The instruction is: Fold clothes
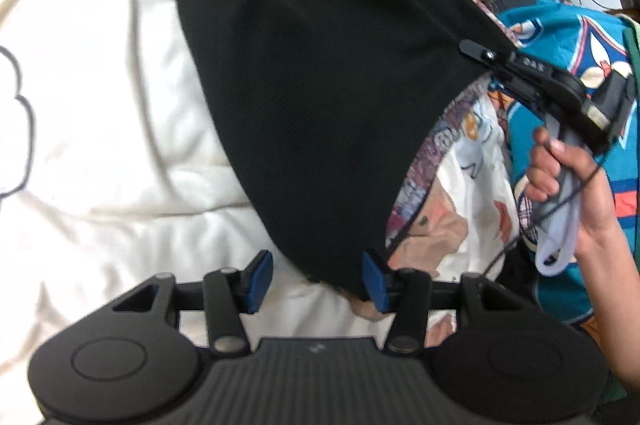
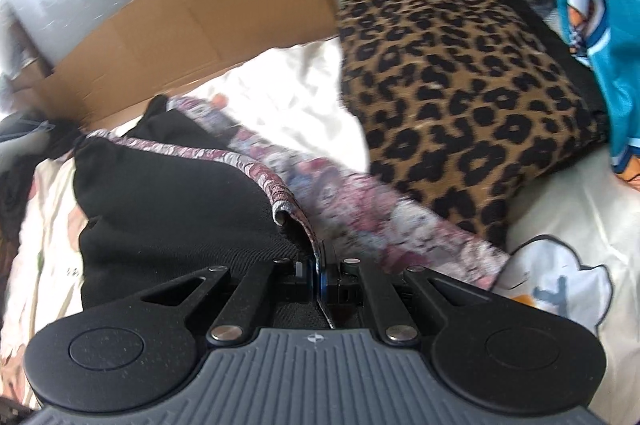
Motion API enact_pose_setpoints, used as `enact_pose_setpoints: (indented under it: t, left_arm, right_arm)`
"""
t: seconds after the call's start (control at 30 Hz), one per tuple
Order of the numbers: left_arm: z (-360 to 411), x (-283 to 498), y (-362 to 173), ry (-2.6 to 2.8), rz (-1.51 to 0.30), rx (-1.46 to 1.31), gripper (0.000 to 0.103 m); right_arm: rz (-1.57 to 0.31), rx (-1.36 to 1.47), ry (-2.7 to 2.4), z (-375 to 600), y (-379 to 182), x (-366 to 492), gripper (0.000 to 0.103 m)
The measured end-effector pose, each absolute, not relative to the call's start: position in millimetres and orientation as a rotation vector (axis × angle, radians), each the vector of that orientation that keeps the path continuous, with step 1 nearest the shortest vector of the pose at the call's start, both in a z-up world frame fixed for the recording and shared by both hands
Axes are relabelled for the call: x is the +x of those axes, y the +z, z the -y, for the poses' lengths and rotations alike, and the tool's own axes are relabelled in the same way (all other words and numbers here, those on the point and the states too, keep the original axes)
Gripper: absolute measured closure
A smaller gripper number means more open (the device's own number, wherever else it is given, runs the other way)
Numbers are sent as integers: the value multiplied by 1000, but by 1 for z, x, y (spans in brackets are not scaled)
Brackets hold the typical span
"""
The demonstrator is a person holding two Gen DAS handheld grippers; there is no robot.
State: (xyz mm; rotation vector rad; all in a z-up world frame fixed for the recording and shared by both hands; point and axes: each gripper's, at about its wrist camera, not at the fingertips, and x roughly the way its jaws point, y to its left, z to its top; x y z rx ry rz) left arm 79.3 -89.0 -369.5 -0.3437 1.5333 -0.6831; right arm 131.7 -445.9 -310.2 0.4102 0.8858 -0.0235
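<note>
Over the white quilted bedspread (image 1: pixel 92 145) with the cartoon print, a black knit garment with a floral-patterned lining (image 1: pixel 312 85) hangs stretched between the two tools, so this looks like the lift-and-spread part of a fold rather than the crease itself.

Right gripper (image 2: pixel 319 275) has its jaws pinched fully together on the garment's edge, right where the black outer meets the floral lining. From the left wrist view you can see that same tool (image 1: pixel 486 56) up at the garment's top corner, with the person's hand (image 1: pixel 568 193) wrapped round the handle.

Left gripper (image 1: pixel 318 279) is wide open. The garment's low corner drapes against the inner face of one blue pad (image 1: pixel 374 281), but nothing is clamped, so that side is basically just dangling.

Orientation-wise, the cloth's long axis runs on a diagonal: high end at the right gripper's corner, low end pointing down toward the left gripper, above the bedspread. Over by the leopard-print cushion (image 2: pixel 460 85) the rest of it trails along the bedspread.

My guess at what's next: the left one needs to close on that low corner, then both ends get pulled taut and laid flat on the bedspread. Risk is the corner slipping off the pad before the jaws shut.
</note>
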Motion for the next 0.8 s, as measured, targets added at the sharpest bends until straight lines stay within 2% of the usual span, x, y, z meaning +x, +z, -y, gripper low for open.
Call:
enact_pose_setpoints:
  t: [0.3,0.37,0.47,0.5,0.53,0.8]
  left_arm:
    - [80,77,-381,-650,-1612,-526,53]
    - [77,77,-381,-648,-1615,-579,60]
    - [72,78,-378,-655,-1607,-599,82]
    - [71,78,-377,-655,-1607,-606,94]
    - [70,79,-377,-657,-1607,-613,97]
    - [68,80,-359,-743,-1586,-544,98]
  right_arm:
    - [-892,386,-35,448,-314,131,102]
    - [-891,392,-33,449,-314,130,102]
    - [-887,402,-26,452,-314,128,102]
    - [-884,406,-23,453,-314,127,102]
    - [-878,409,-18,454,-313,126,102]
    - [-862,449,-23,473,-309,117,102]
